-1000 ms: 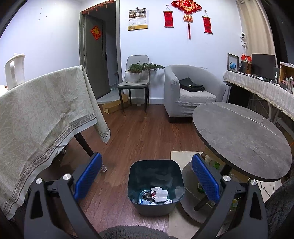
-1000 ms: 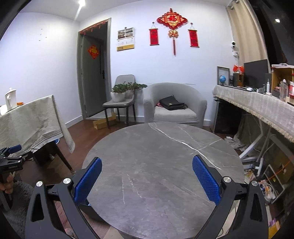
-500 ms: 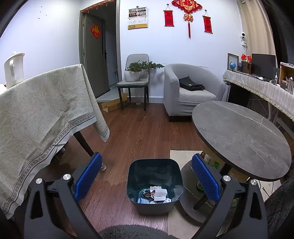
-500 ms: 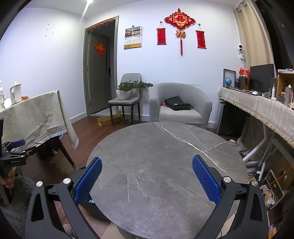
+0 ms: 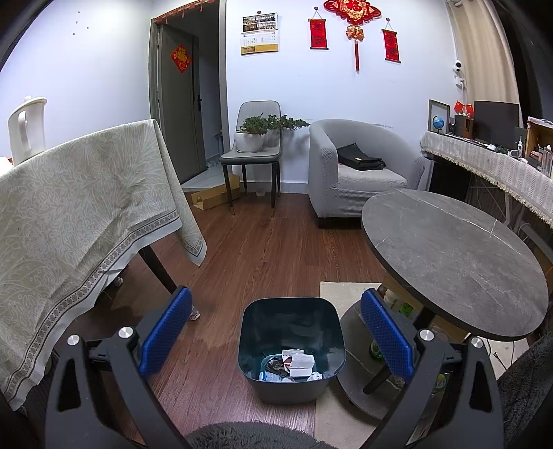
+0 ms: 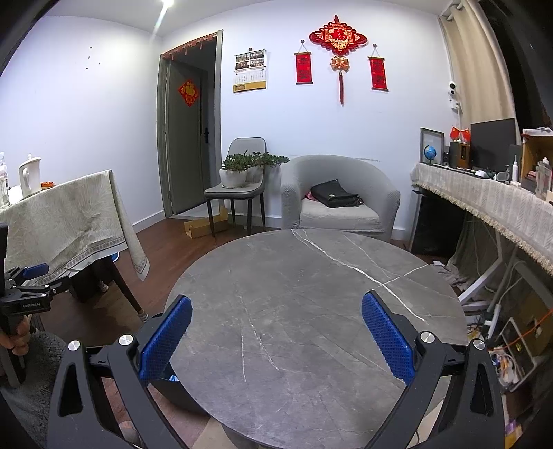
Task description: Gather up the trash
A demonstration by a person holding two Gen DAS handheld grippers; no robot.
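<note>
The left gripper [image 5: 274,331] hangs over a dark teal trash bin [image 5: 291,349] that stands on the wooden floor [image 5: 262,248], just beside the base of a round grey marble counter [image 5: 452,259]. Its blue-padded fingers [image 5: 165,331] are spread wide with nothing between them. The trash [image 5: 292,364] lies at the bottom of the bin: white crumpled paper, a small white carton and a dark wrapper; any print on them is too small to read.

The right gripper [image 6: 276,336] is held above the same round counter [image 6: 311,311], whose top shows white veins. Its fingers [image 6: 387,333] are likewise apart and hold nothing. At the left edge of the right wrist view a hand [image 6: 15,336] grips the handle of the left gripper [image 6: 31,286]; the small white lettering on its black body is too blurred to read with certainty.

A cloth-draped table [image 5: 79,214] carries a white kettle [image 5: 27,127]. On the back wall hang a calendar [image 5: 259,34] and a red knot ornament [image 6: 338,38] bearing the character 福. A black bag [image 6: 333,197] rests on the grey armchair [image 6: 340,193].
</note>
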